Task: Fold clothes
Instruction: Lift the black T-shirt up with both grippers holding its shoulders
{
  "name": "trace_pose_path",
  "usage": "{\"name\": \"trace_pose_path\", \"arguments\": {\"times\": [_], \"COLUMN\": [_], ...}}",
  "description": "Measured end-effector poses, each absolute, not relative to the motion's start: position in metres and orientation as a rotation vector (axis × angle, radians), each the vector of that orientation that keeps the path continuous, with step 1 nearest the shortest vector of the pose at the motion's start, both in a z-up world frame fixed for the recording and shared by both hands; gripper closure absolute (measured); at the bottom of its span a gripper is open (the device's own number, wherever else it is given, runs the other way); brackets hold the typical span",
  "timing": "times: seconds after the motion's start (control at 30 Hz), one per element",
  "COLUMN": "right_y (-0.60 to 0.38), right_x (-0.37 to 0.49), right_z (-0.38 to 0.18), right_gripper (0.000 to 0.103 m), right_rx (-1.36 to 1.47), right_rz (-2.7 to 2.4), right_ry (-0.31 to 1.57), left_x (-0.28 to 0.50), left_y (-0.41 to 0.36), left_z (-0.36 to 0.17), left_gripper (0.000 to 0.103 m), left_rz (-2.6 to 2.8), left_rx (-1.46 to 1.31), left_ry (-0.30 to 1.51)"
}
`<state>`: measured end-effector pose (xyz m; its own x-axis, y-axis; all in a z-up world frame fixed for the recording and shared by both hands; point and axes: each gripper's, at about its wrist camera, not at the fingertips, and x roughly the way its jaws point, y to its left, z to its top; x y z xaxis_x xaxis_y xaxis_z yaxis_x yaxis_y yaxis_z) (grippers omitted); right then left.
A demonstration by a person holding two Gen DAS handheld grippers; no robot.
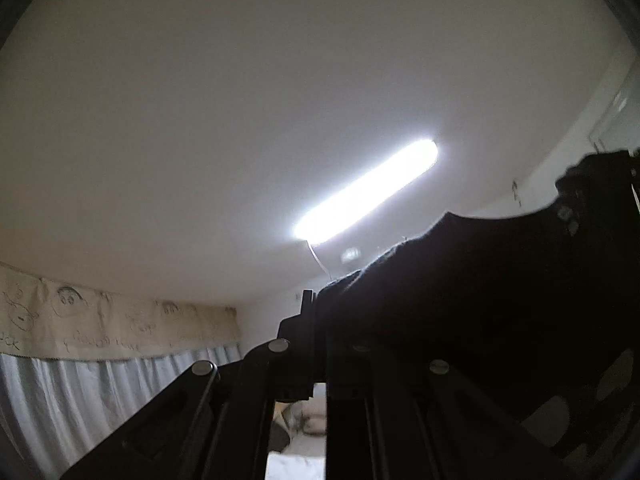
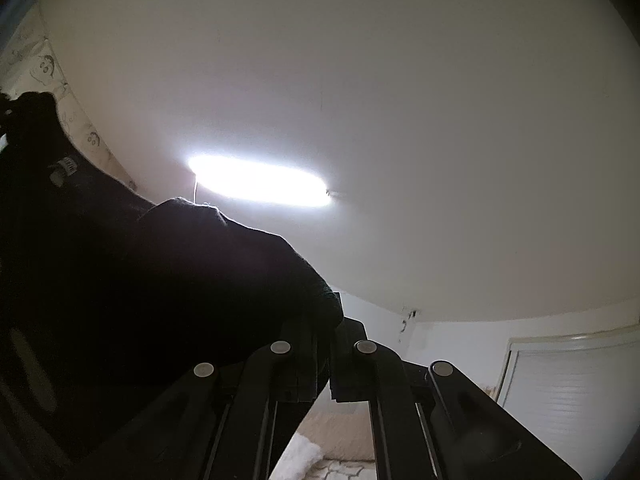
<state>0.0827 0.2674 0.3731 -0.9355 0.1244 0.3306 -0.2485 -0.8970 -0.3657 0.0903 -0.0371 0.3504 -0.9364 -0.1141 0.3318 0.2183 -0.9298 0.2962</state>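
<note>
- My left gripper (image 1: 318,312) points up toward the ceiling, jaws pinched together on the edge of a black garment (image 1: 480,280).
- From that grip the cloth stretches away to the right, up to its far corner.
- My right gripper (image 2: 334,320) is likewise tilted upward, jaws clamped on the same black garment (image 2: 160,280), which spreads off to the left.
- Beyond both, a lit ceiling lamp (image 1: 366,190) glows; printed curtains (image 1: 100,360) hang at far left.
</note>
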Motion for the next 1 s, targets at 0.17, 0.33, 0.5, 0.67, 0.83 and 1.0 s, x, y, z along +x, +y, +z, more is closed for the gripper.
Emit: {"name": "trace_pose_path", "arguments": {"times": [0.17,0.33,0.5,0.67,0.83,1.0], "right_y": [0.264,0.262,0.258,0.268,0.292,0.294], "right_x": [0.008,-0.103,-0.213,-0.329,-0.401,-0.447], "right_z": [0.355,0.299,0.226,0.135,0.038,-0.001], "right_gripper": [0.099,0.099,0.099,0.099,0.099,0.099], "right_rx": [0.262,-0.009,-0.275,-0.549,-0.775,-0.821], "right_rz": [2.827,2.8,2.766,2.738,2.708,2.663], "right_ry": [-0.668,-0.749,-0.782,-0.771,-0.743,-0.767], "left_x": [0.0,-0.122,-0.243,-0.345,-0.403,-0.445], "left_y": [-0.037,-0.024,0.0,0.02,0.043,0.047], "left_z": [0.306,0.226,0.133,0.063,0.012,-0.016], "left_gripper": [0.098,0.098,0.098,0.098,0.098,0.098], "left_rz": [-2.925,-2.934,-2.921,-2.907,-2.868,-2.829], "left_rx": [-0.174,0.172,0.484,0.733,0.863,0.902], "left_ry": [-0.571,-0.646,-0.675,-0.629,-0.608,-0.595]}}
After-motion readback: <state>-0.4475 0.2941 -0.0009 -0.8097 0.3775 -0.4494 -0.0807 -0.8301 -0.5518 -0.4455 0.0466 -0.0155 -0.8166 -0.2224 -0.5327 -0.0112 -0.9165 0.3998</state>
